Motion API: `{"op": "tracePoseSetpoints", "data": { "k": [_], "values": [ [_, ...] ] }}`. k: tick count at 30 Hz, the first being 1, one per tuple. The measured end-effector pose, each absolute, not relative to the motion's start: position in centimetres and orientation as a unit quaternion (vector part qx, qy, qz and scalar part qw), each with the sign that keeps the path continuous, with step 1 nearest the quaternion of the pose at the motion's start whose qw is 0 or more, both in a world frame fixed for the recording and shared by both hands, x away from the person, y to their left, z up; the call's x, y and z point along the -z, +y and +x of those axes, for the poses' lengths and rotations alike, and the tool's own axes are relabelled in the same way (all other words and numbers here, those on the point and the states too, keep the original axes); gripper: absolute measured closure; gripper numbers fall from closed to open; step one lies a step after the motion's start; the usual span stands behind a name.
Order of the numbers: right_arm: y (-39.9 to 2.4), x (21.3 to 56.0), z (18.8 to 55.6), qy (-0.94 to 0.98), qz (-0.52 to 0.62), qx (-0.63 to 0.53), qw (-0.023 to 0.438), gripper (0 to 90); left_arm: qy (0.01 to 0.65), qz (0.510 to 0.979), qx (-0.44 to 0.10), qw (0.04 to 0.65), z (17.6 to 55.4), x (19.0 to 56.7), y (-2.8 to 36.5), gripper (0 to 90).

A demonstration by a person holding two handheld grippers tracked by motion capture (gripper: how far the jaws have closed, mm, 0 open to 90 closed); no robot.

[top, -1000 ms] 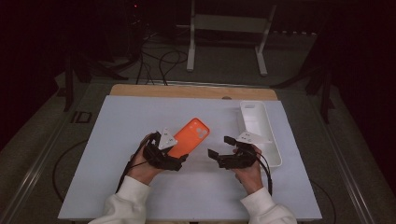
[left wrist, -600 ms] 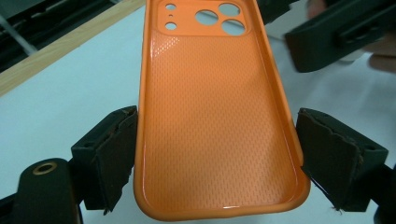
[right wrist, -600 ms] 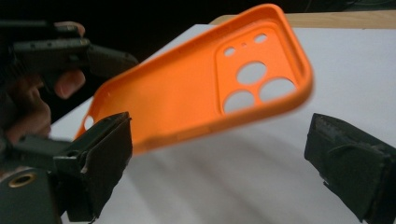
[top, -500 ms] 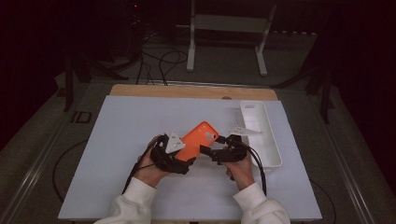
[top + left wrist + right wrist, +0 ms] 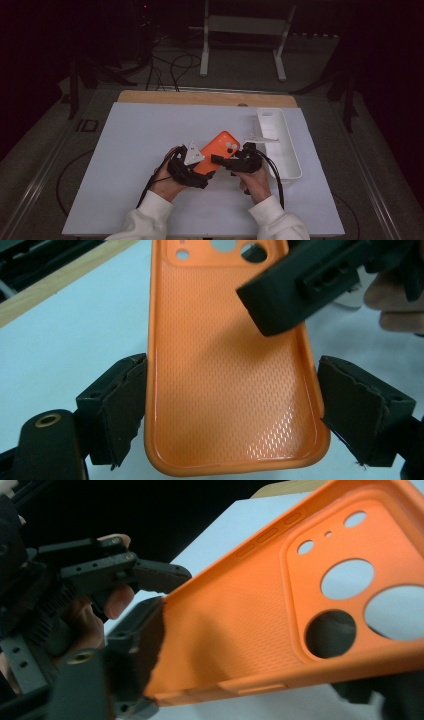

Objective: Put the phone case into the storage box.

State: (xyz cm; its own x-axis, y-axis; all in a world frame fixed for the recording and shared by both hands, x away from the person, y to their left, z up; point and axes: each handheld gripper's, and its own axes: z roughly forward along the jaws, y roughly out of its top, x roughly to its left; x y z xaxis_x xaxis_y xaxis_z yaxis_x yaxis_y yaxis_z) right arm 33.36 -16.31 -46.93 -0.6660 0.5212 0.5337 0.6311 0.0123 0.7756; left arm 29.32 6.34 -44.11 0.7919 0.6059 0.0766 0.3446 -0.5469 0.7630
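Left gripper [image 5: 235,405] jaws clamp the dimpled orange phone case [image 5: 230,385]; right gripper [image 5: 220,161] jaws, just closing, straddle it.

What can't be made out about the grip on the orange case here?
- High view: the grippers hide the phone case's near end; pad contact too small.
- Left gripper view: the top edge crops its camera cutouts.
- Right gripper view: the case covers the right gripper's far jaw.

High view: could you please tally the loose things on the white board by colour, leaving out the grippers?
Orange: 1, the case
White: 1, the tray
Total: 2
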Motion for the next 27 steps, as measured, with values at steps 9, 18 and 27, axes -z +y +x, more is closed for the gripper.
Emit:
{"op": "tracePoseSetpoints", "data": {
  "k": [9,18,27],
  "values": [
    [-15.9,46.3,33.2,-0.713,-0.41,0.566,0.054,68.0,0.275,0.868,-0.168,0.378,29.3,44.7,6.0,16.4],
    [-15.5,46.0,33.1,-0.709,-0.419,0.563,0.068,79.4,0.273,0.872,-0.177,0.366,29.1,45.0,5.6,16.3],
    [-15.3,45.5,32.8,-0.709,-0.43,0.556,0.059,87.7,0.28,0.865,-0.185,0.372,29.1,44.8,5.5,16.2]
  ]
}}
